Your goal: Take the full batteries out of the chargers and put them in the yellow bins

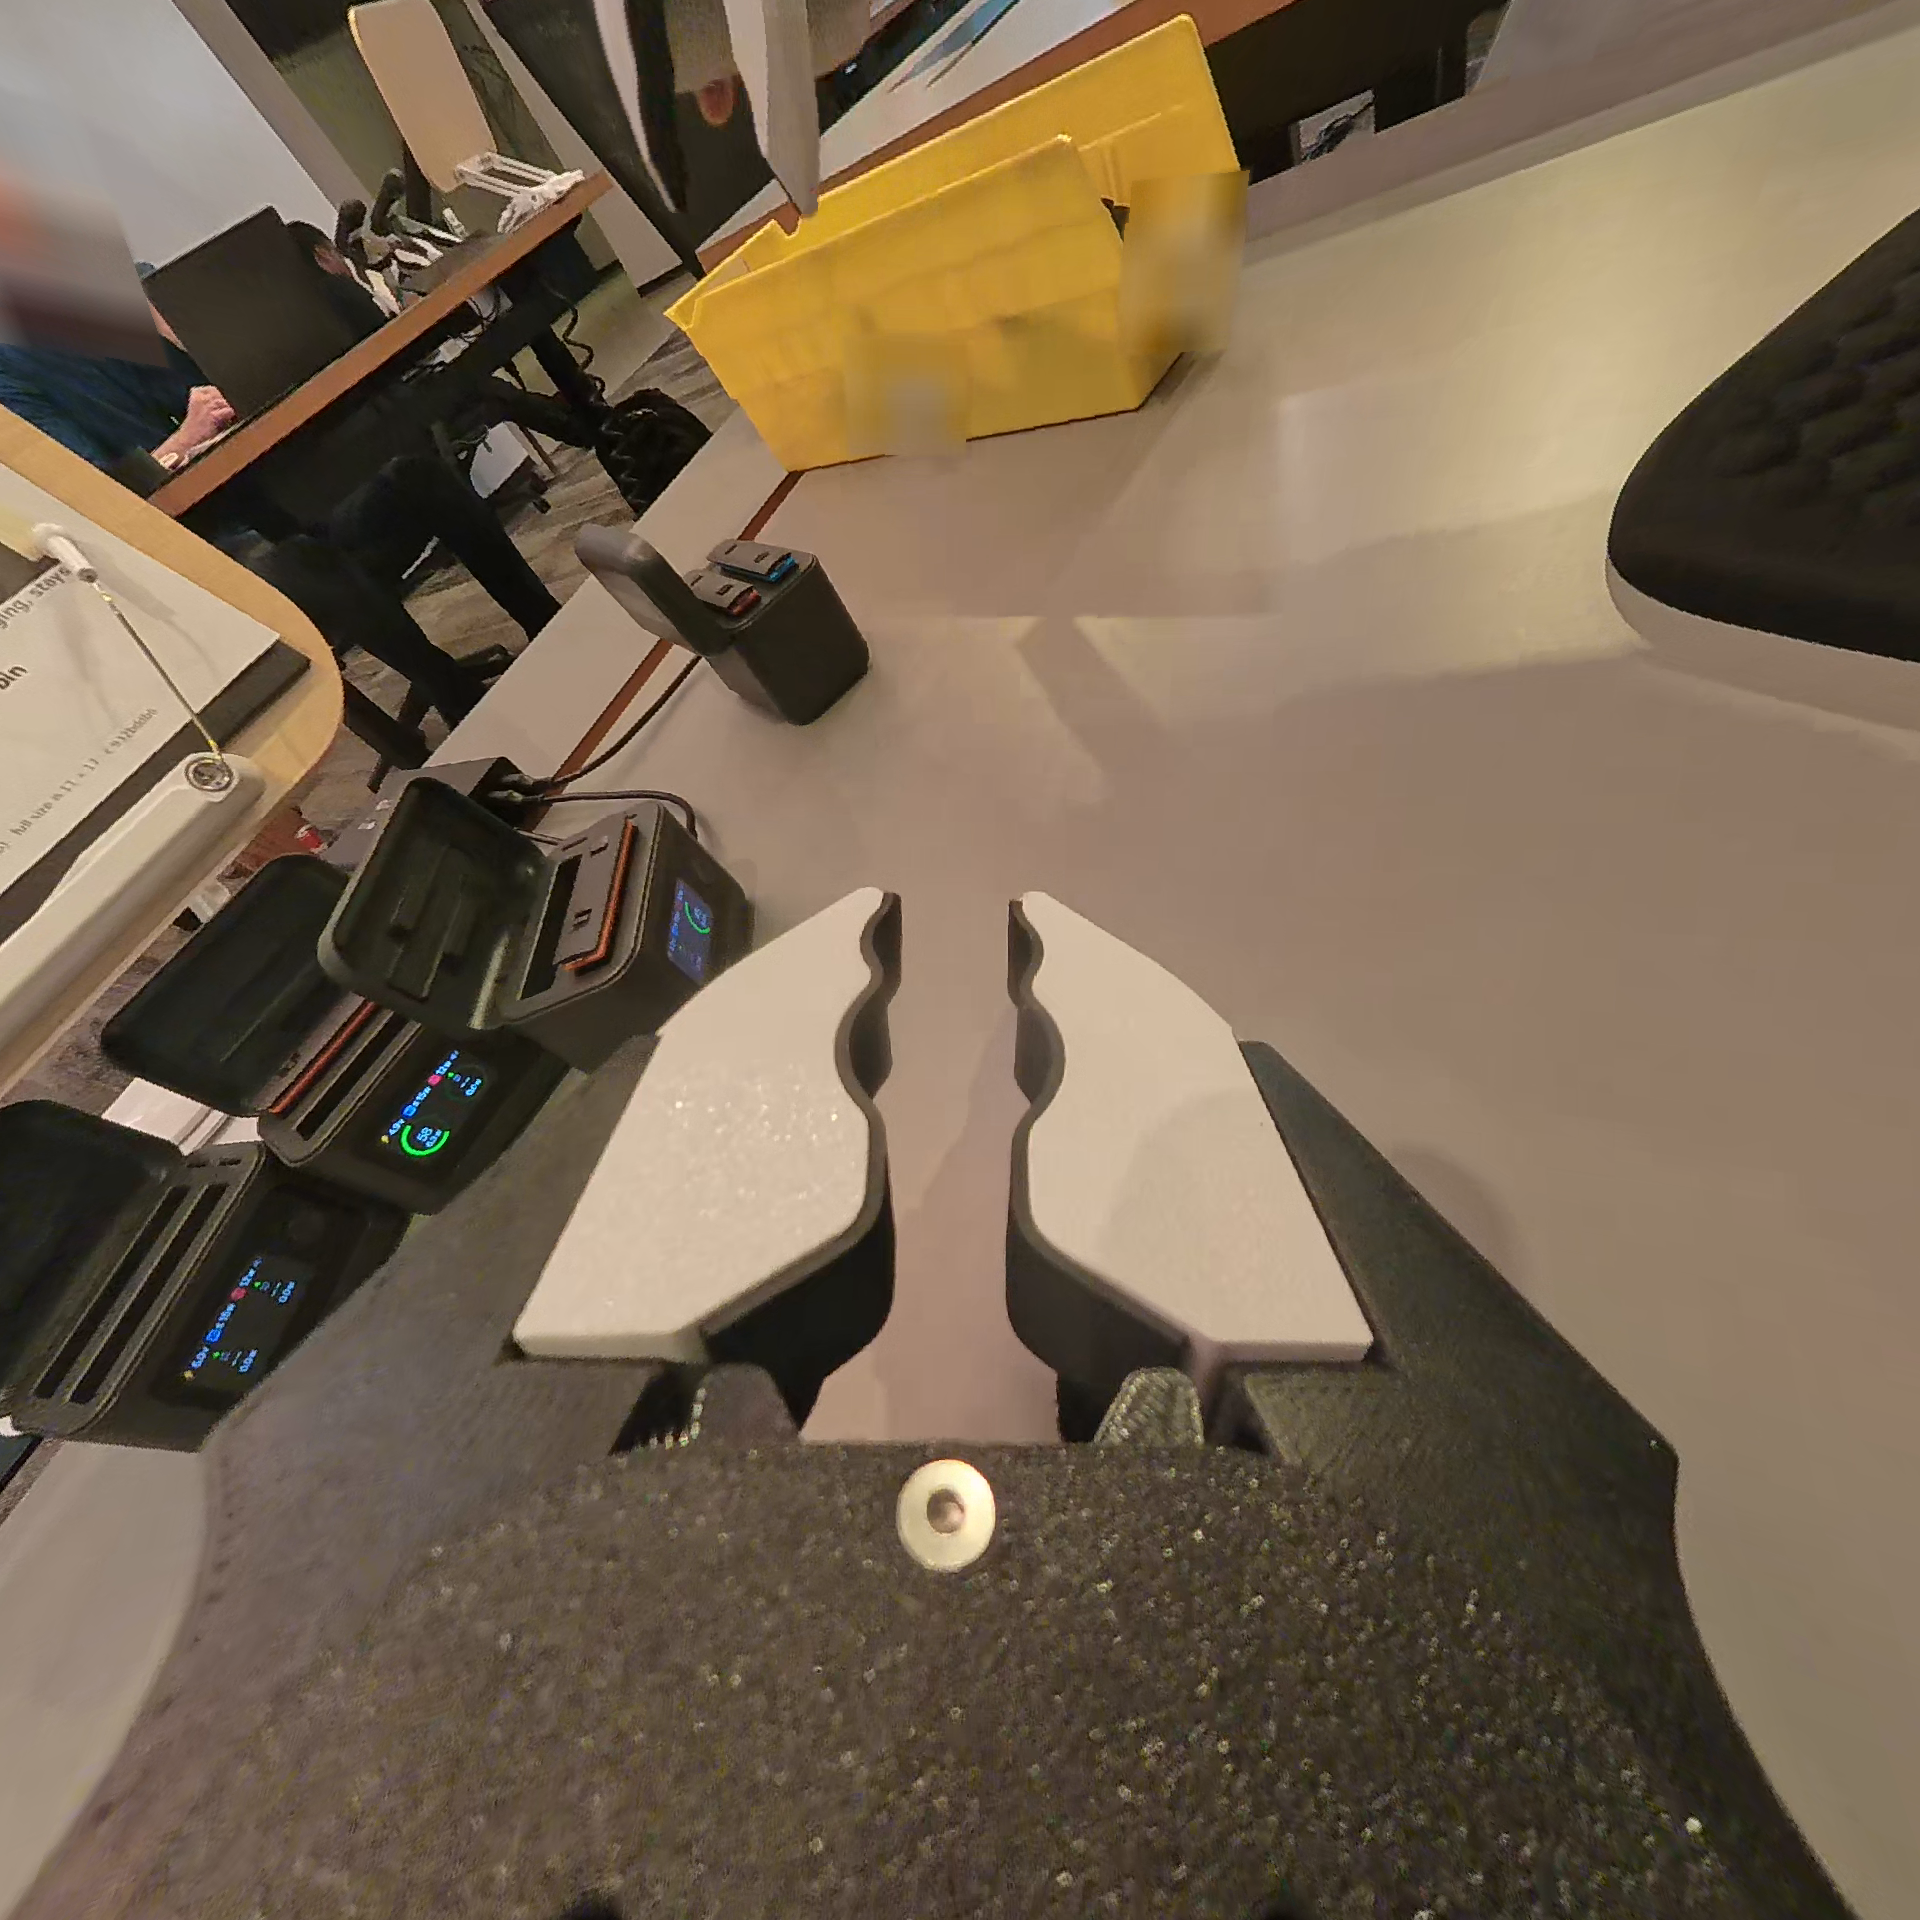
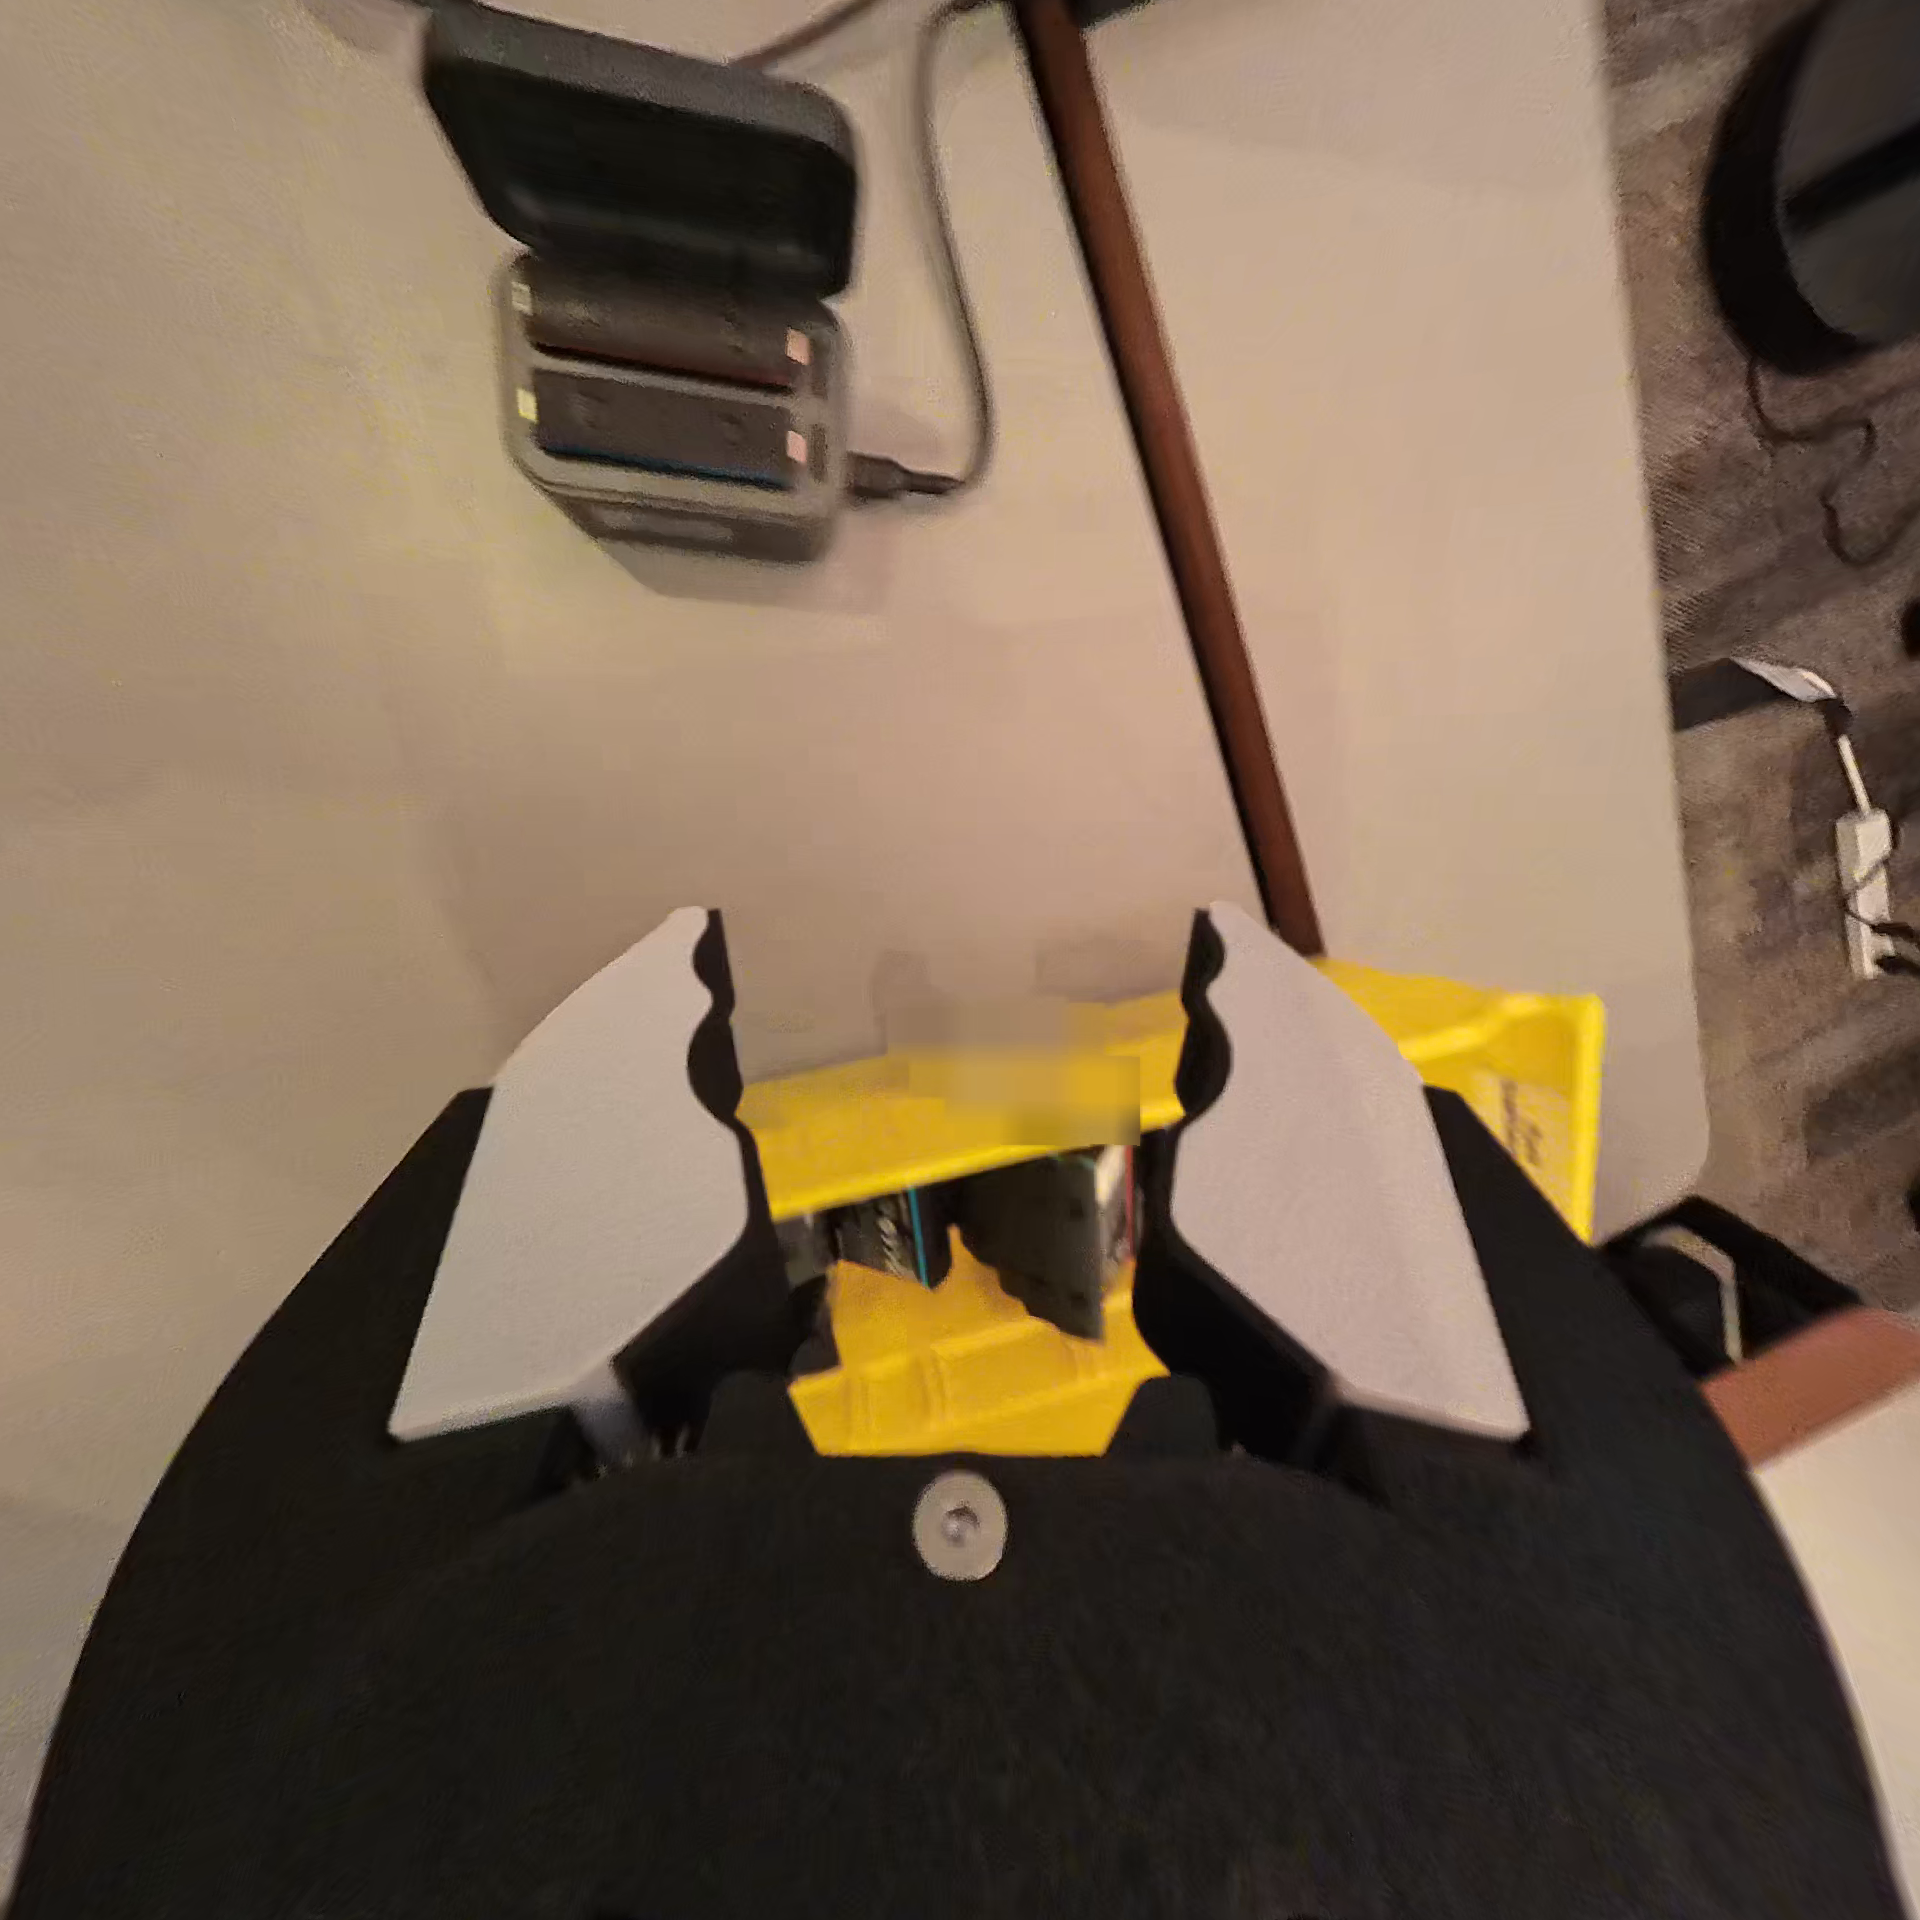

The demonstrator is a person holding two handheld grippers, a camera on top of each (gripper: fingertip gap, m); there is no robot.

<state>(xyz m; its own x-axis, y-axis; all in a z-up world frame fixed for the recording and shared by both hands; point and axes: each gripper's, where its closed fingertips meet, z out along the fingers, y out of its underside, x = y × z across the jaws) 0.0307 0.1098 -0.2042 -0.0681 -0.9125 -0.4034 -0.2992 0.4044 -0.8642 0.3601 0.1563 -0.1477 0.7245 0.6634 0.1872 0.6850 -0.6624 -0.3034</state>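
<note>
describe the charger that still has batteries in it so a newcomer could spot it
On the grey table, look between the yellow bin and the row of open chargers with lit screens. The lone charger there has battery tops showing in its slots.

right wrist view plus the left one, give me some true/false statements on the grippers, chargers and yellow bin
1. The right gripper is open and holds nothing. True.
2. The yellow bin under it is empty. False: dark batteries lie inside.
3. The charger ahead of it has its lid open, with two batteries seated. True.
4. The left gripper grips a battery. False: its narrow gap is empty.
5. All chargers with lit screens have lids shut. False: their lids stand open.
</note>
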